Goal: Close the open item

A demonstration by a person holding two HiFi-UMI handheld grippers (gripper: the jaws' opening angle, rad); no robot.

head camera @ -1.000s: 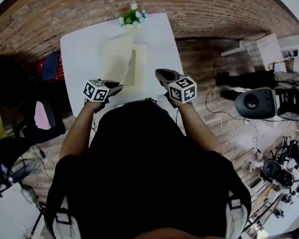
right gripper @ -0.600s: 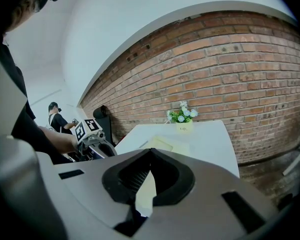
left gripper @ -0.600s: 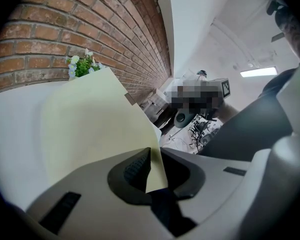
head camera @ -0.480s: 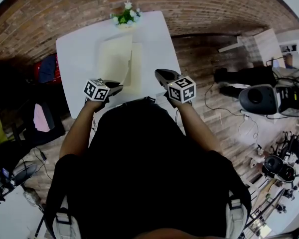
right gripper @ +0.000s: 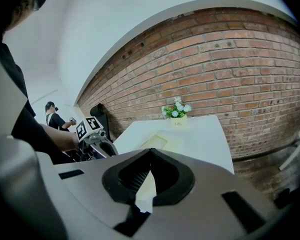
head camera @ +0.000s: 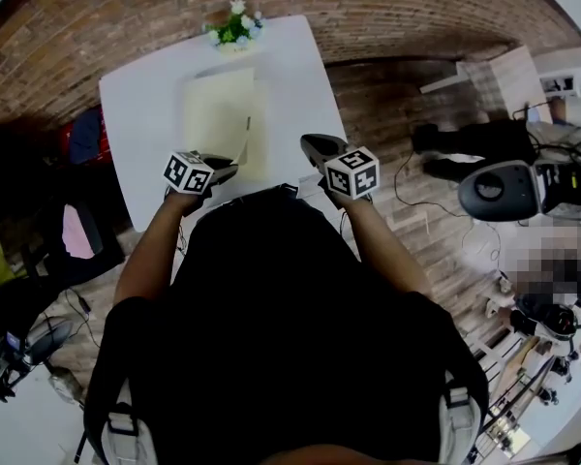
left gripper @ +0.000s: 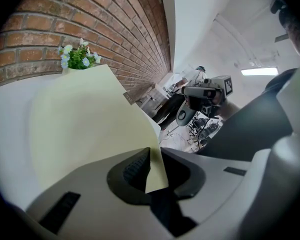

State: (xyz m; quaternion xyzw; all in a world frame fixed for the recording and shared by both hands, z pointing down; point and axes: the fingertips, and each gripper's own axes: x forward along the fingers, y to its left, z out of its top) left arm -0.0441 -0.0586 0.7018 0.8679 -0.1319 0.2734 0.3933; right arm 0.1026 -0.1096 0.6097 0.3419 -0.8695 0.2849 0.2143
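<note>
A pale yellow folder (head camera: 220, 112) lies on the white table (head camera: 140, 114), its cover (left gripper: 85, 119) lifted and tilted over the lower leaf (head camera: 262, 134). My left gripper (head camera: 230, 170) grips the cover's near corner. In the left gripper view the sheet runs between the pads (left gripper: 136, 168) of this gripper (left gripper: 155, 153), whose jaws have just been easing open a little. My right gripper (head camera: 312, 145) hovers to the right of the folder, above the table's near edge. Seen in its own view, it (right gripper: 150, 153) is shut and holds nothing. The folder (right gripper: 162, 143) lies ahead of it.
A small pot of white flowers (head camera: 234, 25) stands at the table's far edge against the brick wall (head camera: 387, 13). Right of the table are brick floor, cables and equipment (head camera: 508, 192). Bags and clothes (head camera: 82, 134) lie at the left.
The lifted cover has swung down to the right, so less of the lower leaf shows. Both grippers have shifted only slightly.
</note>
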